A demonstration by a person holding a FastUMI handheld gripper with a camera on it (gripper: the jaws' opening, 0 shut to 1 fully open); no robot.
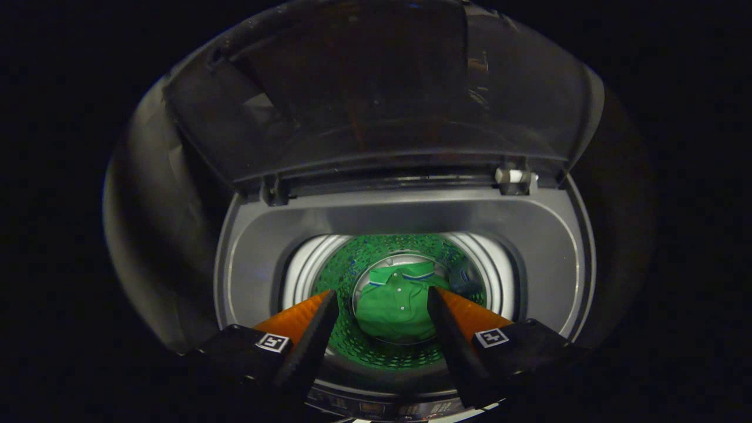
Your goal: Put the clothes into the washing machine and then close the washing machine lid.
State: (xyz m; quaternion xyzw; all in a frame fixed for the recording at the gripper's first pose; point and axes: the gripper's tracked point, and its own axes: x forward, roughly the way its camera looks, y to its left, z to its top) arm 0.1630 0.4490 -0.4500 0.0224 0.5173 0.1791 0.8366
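Top-loading washing machine (405, 214) seen from above, along the gripper (382, 302). The grey top deck surrounds a round opening, inside which sits the perforated drum (346, 270); its wall takes on a green cast from the garment below. One piece of clothing lies in the drum: a green polo shirt (396, 305), resting on the drum floor, well below the fingertips and framed between them. The shirt is loosely crumpled, collar uppermost toward the hinge side of the machine, with a thin blue and white line along the collar edge and a short placket carrying small pale buttons. No second garment can be made out in the drum.

The lid (376, 88), a dark translucent panel, stands raised behind the opening, tilted back on two hinges (514, 179), one at each rear corner of the deck.

The gripper's two fingers are spread wide apart above the near rim of the opening and hold nothing; neither touches the shirt or the drum. Each finger carries one square marker tag (273, 342) at its base, two tags in all.
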